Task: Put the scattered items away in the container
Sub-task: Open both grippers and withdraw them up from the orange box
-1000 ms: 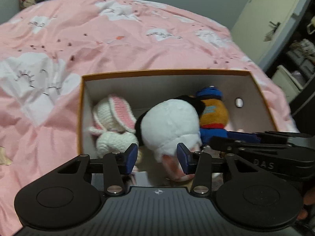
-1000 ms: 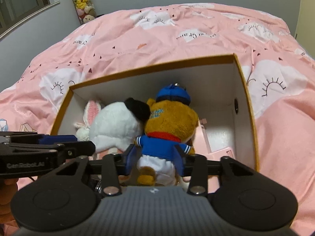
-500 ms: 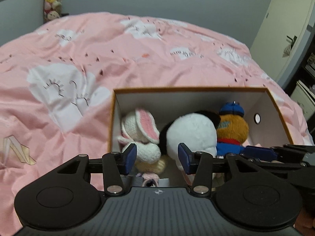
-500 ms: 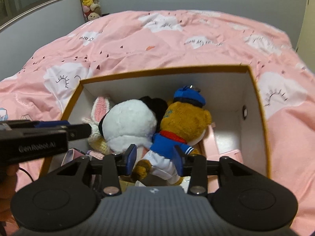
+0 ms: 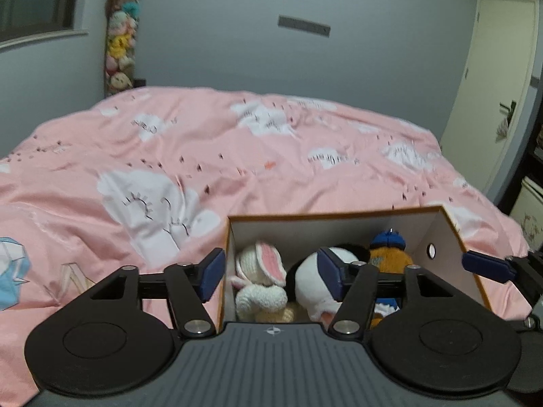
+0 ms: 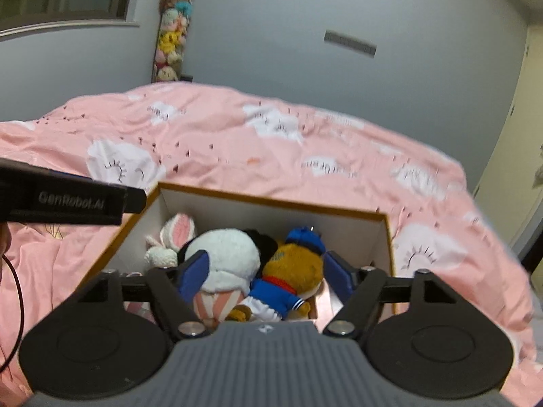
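Note:
An orange-rimmed white box [image 5: 444,234] [image 6: 380,237] sits on the pink bed. Inside lie a white crochet bunny [image 5: 259,281] [image 6: 171,237], a white plush with black ears [image 5: 314,283] [image 6: 224,254] and a brown bear in a blue cap and blue top [image 5: 388,251] [image 6: 292,268]. My left gripper [image 5: 271,273] hovers above the box's left end, jaws opening wide, nothing pressed between them. My right gripper [image 6: 264,274] hangs over the bear, jaws opening, pads clear of it. Each gripper also shows in the other's view, the right gripper [image 5: 488,268] and the left gripper [image 6: 68,200].
The pink duvet [image 5: 237,156] with cloud prints spreads all around the box. A light blue paper shape [image 5: 10,271] lies at the left. A column of plush toys [image 5: 118,51] hangs in the far corner. A cream door [image 5: 495,101] stands at the right.
Both grippers rose and tilted up, pulling back from the box, so the wall now shows. Both sets of jaws spread wider. The bear and the white plush stay in the box.

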A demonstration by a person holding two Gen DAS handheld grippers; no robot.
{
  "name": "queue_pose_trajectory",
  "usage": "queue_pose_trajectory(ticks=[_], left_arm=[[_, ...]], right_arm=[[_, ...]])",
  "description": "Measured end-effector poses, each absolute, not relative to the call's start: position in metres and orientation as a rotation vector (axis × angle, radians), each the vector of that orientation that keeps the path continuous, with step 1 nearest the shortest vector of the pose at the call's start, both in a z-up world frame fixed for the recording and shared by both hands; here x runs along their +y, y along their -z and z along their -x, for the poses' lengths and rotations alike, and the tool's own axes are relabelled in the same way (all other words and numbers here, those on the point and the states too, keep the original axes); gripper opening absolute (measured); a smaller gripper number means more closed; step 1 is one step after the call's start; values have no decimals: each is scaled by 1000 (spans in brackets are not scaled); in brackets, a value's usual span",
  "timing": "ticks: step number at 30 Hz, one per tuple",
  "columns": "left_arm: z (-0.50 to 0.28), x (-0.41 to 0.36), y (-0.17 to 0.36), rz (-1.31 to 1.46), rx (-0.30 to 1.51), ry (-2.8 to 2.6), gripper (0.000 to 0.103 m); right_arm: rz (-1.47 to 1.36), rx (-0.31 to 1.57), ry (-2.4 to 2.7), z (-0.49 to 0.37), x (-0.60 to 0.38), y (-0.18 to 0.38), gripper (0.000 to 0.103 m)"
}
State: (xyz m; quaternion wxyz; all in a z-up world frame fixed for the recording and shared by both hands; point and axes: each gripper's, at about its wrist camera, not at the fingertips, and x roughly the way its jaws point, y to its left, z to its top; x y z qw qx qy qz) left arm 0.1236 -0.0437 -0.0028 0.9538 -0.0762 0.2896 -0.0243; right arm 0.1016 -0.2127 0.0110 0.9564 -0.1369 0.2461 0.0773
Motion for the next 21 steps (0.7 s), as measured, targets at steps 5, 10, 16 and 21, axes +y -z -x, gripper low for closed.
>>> queue_pose_trajectory(ticks=[5,10,16,21], left_arm=[[-103,-44,-1,110,541,25,81],[-86,-43,4,82,540,11,81],[-66,-44,11,63,524,-13,84],[-60,-43,21,67,559,-28,84]], right_arm=[[270,441,-119,-80,-214,-12,82],[258,404,-68,-61,-217,-6,85],[214,384,-31,-43,-221,3,87],[214,367,26,-31,-219,13,88]])
